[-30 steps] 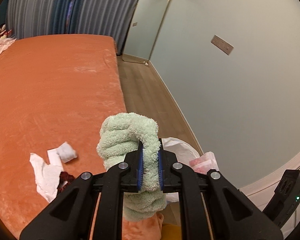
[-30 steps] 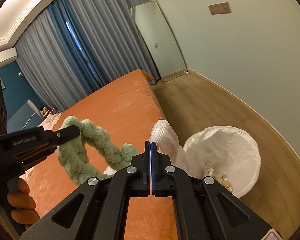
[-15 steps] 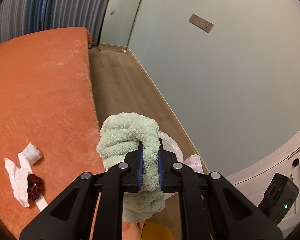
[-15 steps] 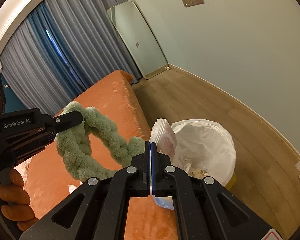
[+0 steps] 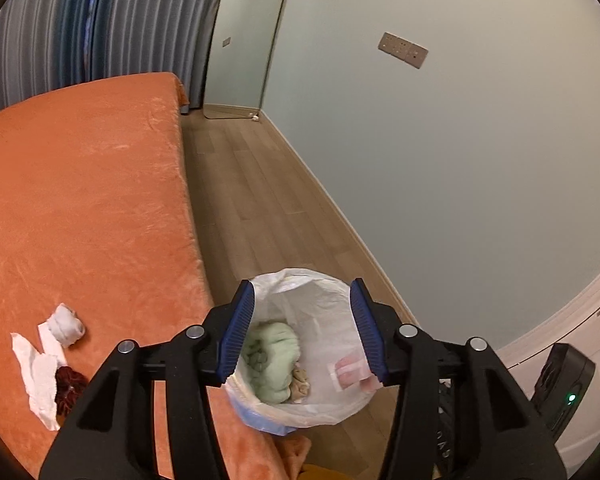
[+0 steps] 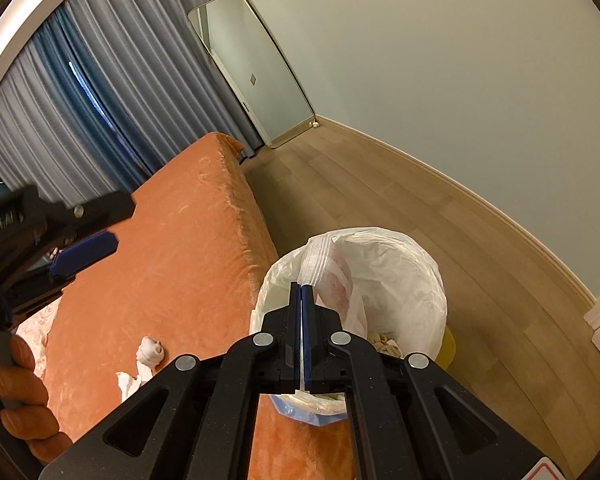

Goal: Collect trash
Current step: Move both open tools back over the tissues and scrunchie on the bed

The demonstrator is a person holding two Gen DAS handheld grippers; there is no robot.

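Orange bed (image 5: 80, 200): a plush cover fills the left of both views; its long edge runs just beside the bin.
Wooden floor (image 5: 260, 200): bare boards between the bed and the pale wall.
Bin (image 5: 320, 292): lined with a white plastic bag, it stands on the floor against the bed's edge, mouth open upward.
Left tool (image 5: 302, 330): its jaws are opening, blue pads spread to either side of the bin's mouth, with nothing between them.
Right tool (image 6: 301, 308): clenched on a thin white and pink wrapper (image 6: 332, 268), which stands up from the pads over the near rim of the bin.
Green fluffy cloth (image 5: 272, 356): lies bunched inside the bin on the bag's bottom, beside some small beige scraps (image 5: 300, 384).
White tissue strip (image 5: 36, 376): flat on the bed near its edge.
Rolled white wad (image 5: 68, 324): touching the upper end of the tissue.
Dark red scrunchie (image 5: 70, 386): lies on the tissue's right side; whether it counts as trash I cannot tell.
Task stage: judging by this, one item is in, one is about to go, and the bed items remain.
Risk, wrapper: it is light and flat, so if let go at the near rim it could drift or catch on the bag's edge and land on the bed or floor.
Risk, bag: a tool dipping low could snag the loose liner and tip the bin.
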